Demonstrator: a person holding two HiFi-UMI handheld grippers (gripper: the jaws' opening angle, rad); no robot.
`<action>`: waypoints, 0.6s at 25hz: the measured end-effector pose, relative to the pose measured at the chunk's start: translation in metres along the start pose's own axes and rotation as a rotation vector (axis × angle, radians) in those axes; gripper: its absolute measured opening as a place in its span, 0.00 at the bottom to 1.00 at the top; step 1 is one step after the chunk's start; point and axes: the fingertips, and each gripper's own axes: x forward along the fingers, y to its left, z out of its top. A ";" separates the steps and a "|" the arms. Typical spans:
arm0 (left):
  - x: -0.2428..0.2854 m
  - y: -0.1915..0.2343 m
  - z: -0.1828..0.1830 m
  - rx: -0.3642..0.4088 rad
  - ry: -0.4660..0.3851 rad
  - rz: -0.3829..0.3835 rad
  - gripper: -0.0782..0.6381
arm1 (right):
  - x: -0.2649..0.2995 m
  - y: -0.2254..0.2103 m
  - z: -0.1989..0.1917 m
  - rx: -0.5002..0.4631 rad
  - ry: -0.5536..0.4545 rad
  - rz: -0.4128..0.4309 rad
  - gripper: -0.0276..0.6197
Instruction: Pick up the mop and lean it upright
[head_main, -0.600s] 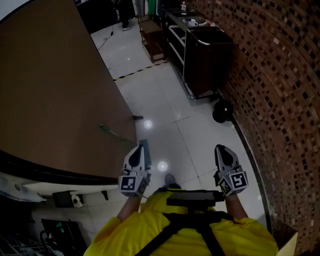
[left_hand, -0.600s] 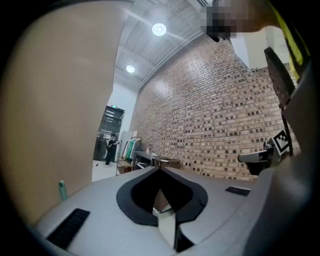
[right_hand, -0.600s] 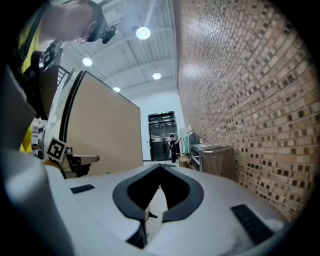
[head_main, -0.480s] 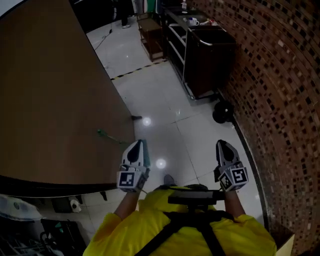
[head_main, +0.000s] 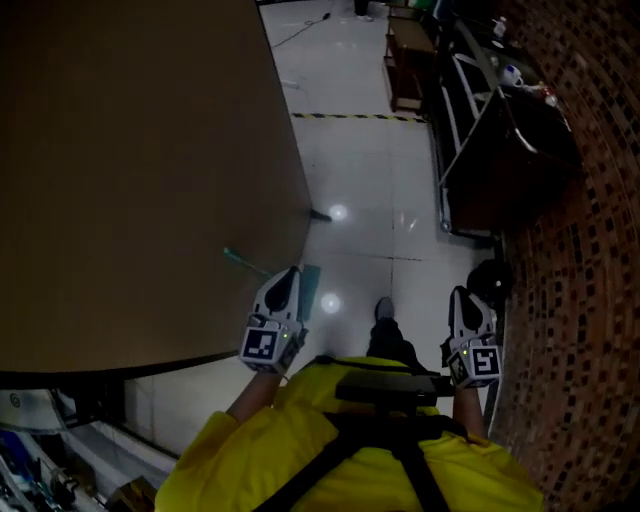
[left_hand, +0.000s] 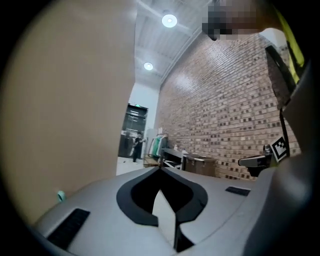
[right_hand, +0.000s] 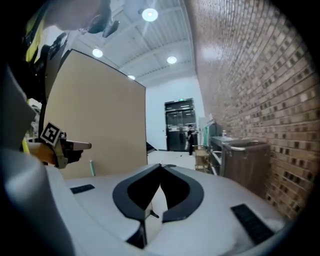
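Head view, steeply down into a dim room: a person in a yellow shirt (head_main: 300, 450) holds two grippers out in front over a glossy white tile floor (head_main: 370, 180).

There is one mop (head_main: 250, 265) — a thin green handle (head_main: 235, 256) and a flat teal head (head_main: 310, 285). The head sits on the floor at the foot of a tall brown panel (head_main: 130, 170). The handle slants up against the panel's face, just left of the left gripper (head_main: 291, 272). Neither gripper touches it. In the right gripper view the top of the handle (right_hand: 92, 167) shows as a short green stick, upright against the panel.

Left gripper: jaws clenched tip to tip, with nothing between them. Right gripper (head_main: 462, 293): the same — closed and empty.

The panel fills the left side of the head view. A brick wall (head_main: 590, 250) runs down the right side. One dark cart (head_main: 500, 150) stands against the brick. One round black object (head_main: 490, 280) lies at the wall's foot, near the right gripper; what it is cannot be told. One strip of yellow-and-black tape (head_main: 355, 116) crosses the floor farther off. Two bright light spots (head_main: 338, 212) shine on the tiles.

In the right gripper view the aisle between panel and brick ends at a dark doorway (right_hand: 177, 125), where one distant person (right_hand: 190, 137) stands.
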 end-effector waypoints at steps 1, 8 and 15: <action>0.004 0.013 0.003 0.000 -0.015 0.083 0.12 | 0.037 -0.005 0.006 -0.008 0.002 0.082 0.05; -0.012 0.076 0.005 -0.028 -0.046 0.613 0.12 | 0.217 0.033 0.039 -0.104 0.027 0.642 0.05; -0.102 0.069 -0.028 -0.122 -0.049 1.039 0.12 | 0.289 0.156 0.006 -0.160 0.143 1.058 0.05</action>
